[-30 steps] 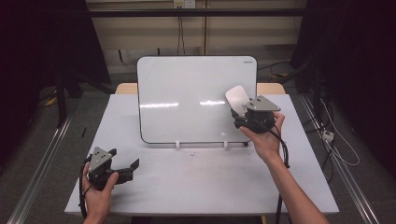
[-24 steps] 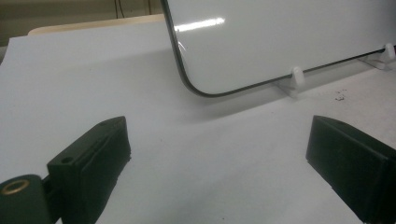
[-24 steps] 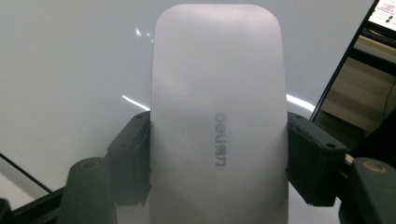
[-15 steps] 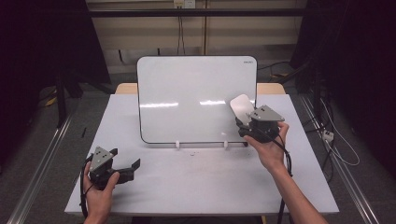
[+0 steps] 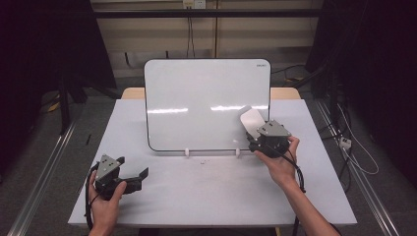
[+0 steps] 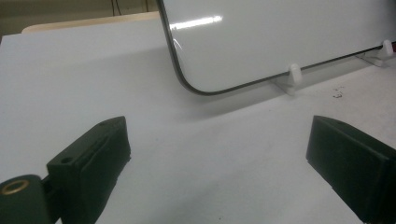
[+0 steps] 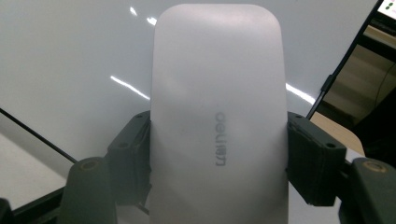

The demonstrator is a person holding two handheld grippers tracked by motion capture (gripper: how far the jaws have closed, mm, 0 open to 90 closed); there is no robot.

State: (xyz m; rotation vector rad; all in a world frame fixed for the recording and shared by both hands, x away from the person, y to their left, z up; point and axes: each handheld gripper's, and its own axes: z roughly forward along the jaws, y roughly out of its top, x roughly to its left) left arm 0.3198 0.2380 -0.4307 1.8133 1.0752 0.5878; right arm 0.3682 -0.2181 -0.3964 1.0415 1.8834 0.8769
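Note:
A white-faced whiteboard (image 5: 206,103) with a dark rim stands upright on two white feet at the middle of the table. My right gripper (image 5: 254,136) is shut on a white eraser (image 5: 251,120), which lies against the board's lower right part. In the right gripper view the eraser (image 7: 217,116) bears grey lettering and sits between the two black jaws, with the whiteboard (image 7: 70,56) right behind it. My left gripper (image 5: 140,176) rests low at the table's front left, open and holding nothing. In the left gripper view the whiteboard's (image 6: 280,37) lower left corner stands ahead of the open left gripper (image 6: 219,154).
The white table (image 5: 211,196) has bare room in front of the board. White feet (image 5: 187,153) hold the board's bottom edge. A wooden surface (image 5: 285,93) shows behind the table. Metal rails (image 5: 44,177) and cables (image 5: 351,152) lie on the floor at both sides.
My right gripper has slid the eraser down the board's right part, toward the bottom edge. The left gripper has stayed put.

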